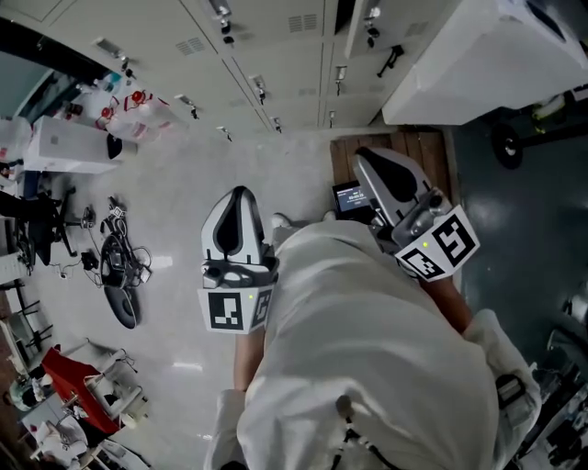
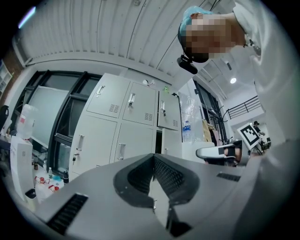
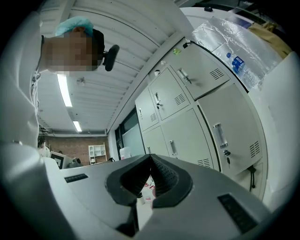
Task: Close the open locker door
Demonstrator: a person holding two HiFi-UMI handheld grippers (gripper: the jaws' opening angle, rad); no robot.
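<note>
A bank of light grey lockers [image 1: 276, 46] runs across the top of the head view. One locker door [image 1: 363, 32] stands ajar with a dark gap [image 1: 344, 14] beside it. In the left gripper view the same open door [image 2: 169, 112] juts out from the row, with a dark slot [image 2: 158, 140] below it. My left gripper [image 1: 241, 195] points at the lockers from well short of them, shut and empty. My right gripper [image 1: 367, 158] is nearer the ajar door, also shut with nothing in it. In the right gripper view only closed locker fronts [image 3: 197, 126] show.
A white table edge [image 1: 478, 55] juts in at the upper right above a wooden board [image 1: 404, 147] on the floor. Cables and a chair base [image 1: 119, 266] lie at the left, bags and bottles [image 1: 129, 106] by the window. A small lit screen [image 1: 349, 195] sits by my right gripper.
</note>
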